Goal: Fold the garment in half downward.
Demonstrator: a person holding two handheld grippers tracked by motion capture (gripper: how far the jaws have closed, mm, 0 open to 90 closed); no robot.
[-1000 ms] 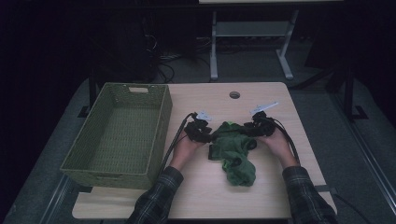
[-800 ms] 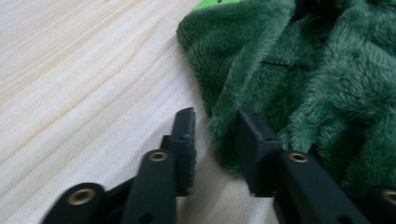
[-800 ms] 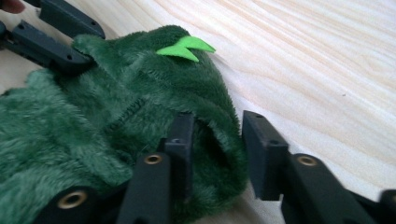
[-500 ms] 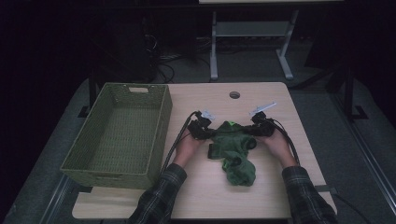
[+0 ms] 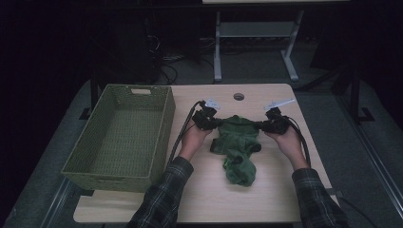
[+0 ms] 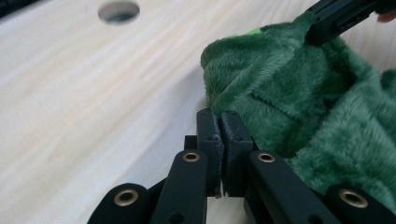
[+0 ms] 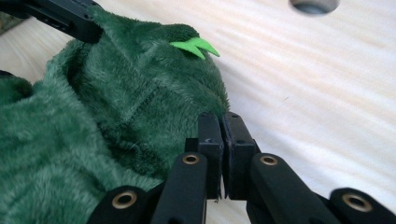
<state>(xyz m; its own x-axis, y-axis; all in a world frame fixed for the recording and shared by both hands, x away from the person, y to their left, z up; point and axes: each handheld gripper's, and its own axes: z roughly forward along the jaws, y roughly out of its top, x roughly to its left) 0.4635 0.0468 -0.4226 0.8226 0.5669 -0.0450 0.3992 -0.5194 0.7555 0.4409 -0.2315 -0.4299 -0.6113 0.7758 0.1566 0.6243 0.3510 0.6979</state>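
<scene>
No writing or brand mark can be read anywhere on this worktop [image 5: 199,199]; the one tag in sight is a small bright green tab [image 7: 195,46] sticking out of the top edge of the garment, and it is blank as far as the right gripper view shows.

The green woven basket [image 5: 164,128] sits at the left side of the worktop, and nothing lies inside it.

Now the action: the green plush garment [image 5: 237,149] lies in the middle of the worktop, just right of the basket, its upper edge stretched between the two tongs. The left tongs [image 5: 212,122] are clenched on the garment's left upper corner, jaws pressed together with the fleece pinched at their tips. The right tongs [image 5: 263,124] are clenched the same way on the opposite corner. Both pairs have just closed on the fabric. The lower part of the garment trails toward the person, bunched on the wood.
</scene>
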